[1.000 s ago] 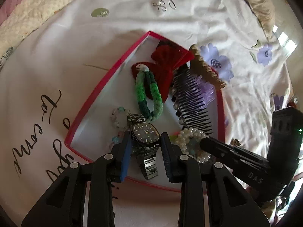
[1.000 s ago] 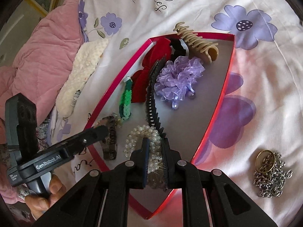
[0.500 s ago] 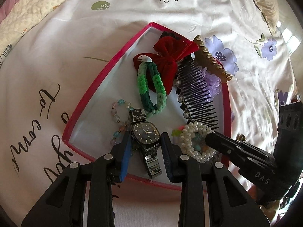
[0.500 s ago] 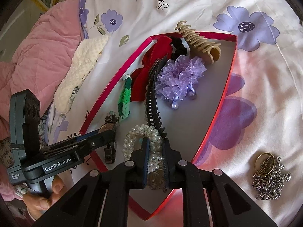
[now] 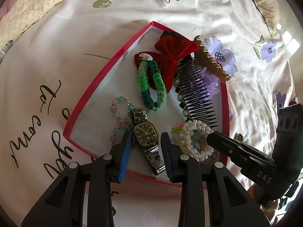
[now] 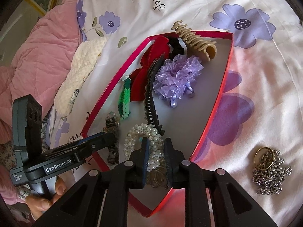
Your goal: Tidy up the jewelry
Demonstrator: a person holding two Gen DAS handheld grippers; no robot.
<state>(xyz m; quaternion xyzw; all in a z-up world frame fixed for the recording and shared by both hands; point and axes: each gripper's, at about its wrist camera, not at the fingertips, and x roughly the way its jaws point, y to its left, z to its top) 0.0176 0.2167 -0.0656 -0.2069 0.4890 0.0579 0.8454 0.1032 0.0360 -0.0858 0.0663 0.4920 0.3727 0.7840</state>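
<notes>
1. Watch (image 5: 146,133) lies flat in the red box (image 5: 106,75) on the bed, its long axis running from near me toward the far end; the dial faces up.
2. My left hand-held gripper (image 5: 145,141) straddles it, jaws apart, apparently ready to pinch across the case.
3. My right hand-held gripper (image 6: 155,147) hovers with jaws slightly apart around the pearl bracelet (image 6: 144,132); I cannot tell whether they touch it.

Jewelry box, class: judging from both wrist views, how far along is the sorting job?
Mostly done: the watch, green braid, comb and purple scrunchie lie inside the red box. In hand: the right gripper brackets the pearl bracelet. Left: the chain outside on the sheet.
</notes>
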